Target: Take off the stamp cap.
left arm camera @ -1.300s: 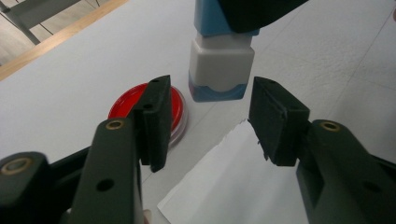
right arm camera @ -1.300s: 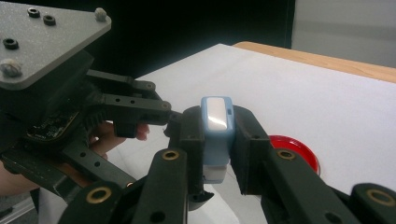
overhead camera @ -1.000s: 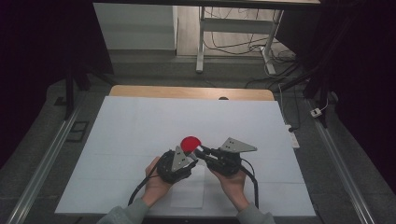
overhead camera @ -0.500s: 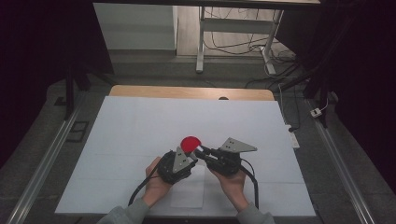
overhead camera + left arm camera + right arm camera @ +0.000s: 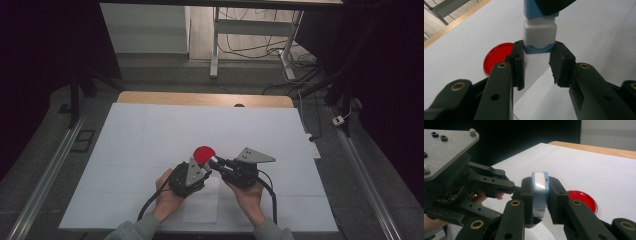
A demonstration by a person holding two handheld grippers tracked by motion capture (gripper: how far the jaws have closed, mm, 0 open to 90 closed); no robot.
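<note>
We see both grippers meeting low over the white table cover (image 5: 150, 130), near the person's edge. The right gripper (image 5: 539, 195) pinches a small blue-and-white block (image 5: 540, 192) between its pads, jaws pressed onto its sides, so the block sticks out past the jaw tips toward the other hand. We read that as holding it steady and presenting its free end.

In the left gripper view the same block (image 5: 539, 32) hangs down from the top, blue end lowest, right at the tips of the left gripper (image 5: 537, 62). Those jaws are spread, one each side of the block's bottom end. The left pad looks touching or almost touching it, the right pad stands apart with a clear gap. So no grip there yet, we judge; it looks lined up to take over the block or pull one part off, but we cannot tell which.

The block is off the table, held in the air between the two tools, just beside a red dish (image 5: 204, 154) lying flat on the cover. The dish looks empty from what the gripper views show. Possibly it is where the block or its part goes; that is a guess.

The left hand (image 5: 167, 197) and the right hand (image 5: 247, 197) hold the tools close together, which keeps the handover short.
</note>
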